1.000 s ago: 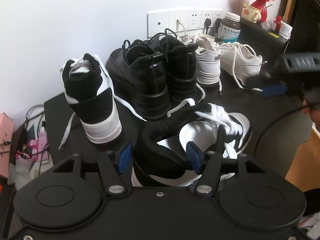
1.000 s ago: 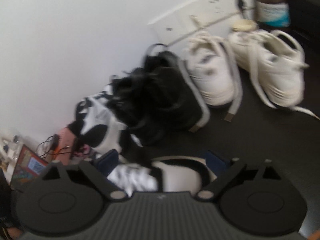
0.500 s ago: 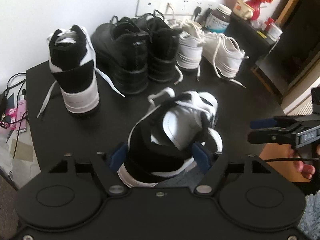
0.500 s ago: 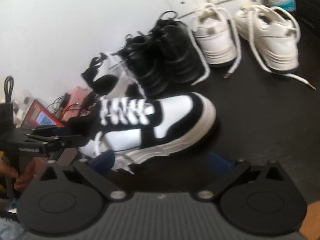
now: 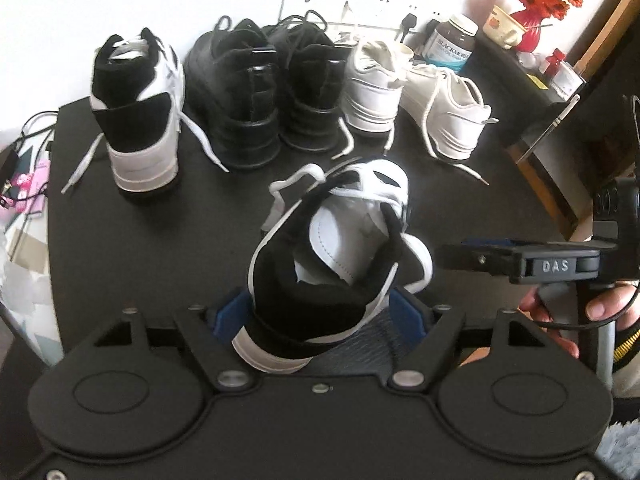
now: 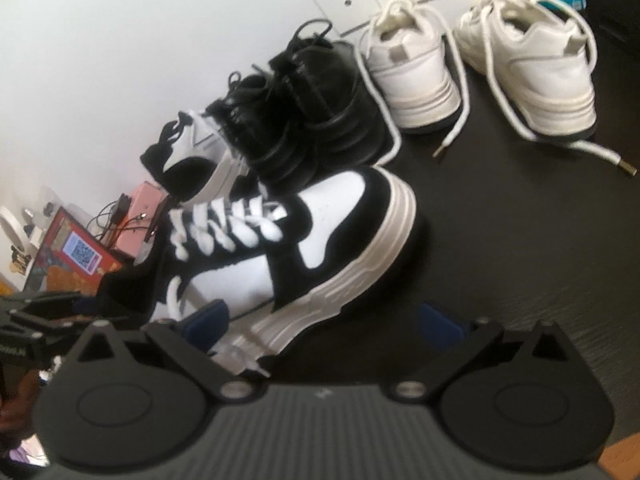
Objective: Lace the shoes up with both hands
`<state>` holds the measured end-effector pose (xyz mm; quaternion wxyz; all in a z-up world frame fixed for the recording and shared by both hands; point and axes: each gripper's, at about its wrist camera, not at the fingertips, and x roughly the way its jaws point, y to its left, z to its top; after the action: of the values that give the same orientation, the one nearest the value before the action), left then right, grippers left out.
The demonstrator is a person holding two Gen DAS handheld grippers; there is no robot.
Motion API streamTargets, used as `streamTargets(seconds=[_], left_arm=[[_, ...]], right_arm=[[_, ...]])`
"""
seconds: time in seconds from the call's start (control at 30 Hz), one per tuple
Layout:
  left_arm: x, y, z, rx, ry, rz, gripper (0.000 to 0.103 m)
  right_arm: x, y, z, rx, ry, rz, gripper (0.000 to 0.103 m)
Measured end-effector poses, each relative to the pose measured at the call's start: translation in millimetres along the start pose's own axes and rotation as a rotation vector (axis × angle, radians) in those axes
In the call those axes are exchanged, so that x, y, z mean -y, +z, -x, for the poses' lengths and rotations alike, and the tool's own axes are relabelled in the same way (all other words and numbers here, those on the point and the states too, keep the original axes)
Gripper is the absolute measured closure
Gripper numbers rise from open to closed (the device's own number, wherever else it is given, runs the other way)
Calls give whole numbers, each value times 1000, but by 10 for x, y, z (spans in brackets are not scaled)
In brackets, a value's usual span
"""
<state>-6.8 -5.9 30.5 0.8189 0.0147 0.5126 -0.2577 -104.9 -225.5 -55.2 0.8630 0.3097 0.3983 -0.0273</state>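
A black-and-white sneaker [image 5: 344, 232] stands on the black table [image 5: 140, 260], heel towards my left gripper [image 5: 316, 312]. Those jaws are opening with the heel between them; the right pad [image 5: 404, 312] stands clear of the shoe. In the right wrist view the same sneaker [image 6: 320, 232] shows its side and its white laces [image 6: 228, 228]. My right gripper [image 6: 324, 320] is wide open just in front of its sole, holding nothing. It also appears at the right of the left wrist view, my right gripper [image 5: 452, 248] held by a hand [image 5: 560, 320].
The matching sneaker [image 5: 136, 120] stands at the back left with loose laces. A pair of black shoes [image 5: 256, 92] and a pair of white shoes [image 5: 400, 92] line the wall. A jar [image 5: 452, 44] and a red flower vase [image 5: 536, 16] sit at the back right.
My left gripper's jaws have widened around the sneaker's heel and the view has pulled back. The right gripper has come down beside the sneaker, which now fills its view.
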Motion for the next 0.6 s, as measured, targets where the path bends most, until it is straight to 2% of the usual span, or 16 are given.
streamTargets(seconds=[0.13, 0.37, 0.6], left_arm=[[233, -24, -74, -2, -46, 2, 18], [599, 5, -243, 13, -78, 23, 5], [1018, -2, -410, -10, -189, -18, 4]], right_arm=[[76, 56, 84, 15, 1, 12, 1], [265, 75, 302, 43, -27, 32, 1], [576, 51, 558, 69, -44, -16, 1]])
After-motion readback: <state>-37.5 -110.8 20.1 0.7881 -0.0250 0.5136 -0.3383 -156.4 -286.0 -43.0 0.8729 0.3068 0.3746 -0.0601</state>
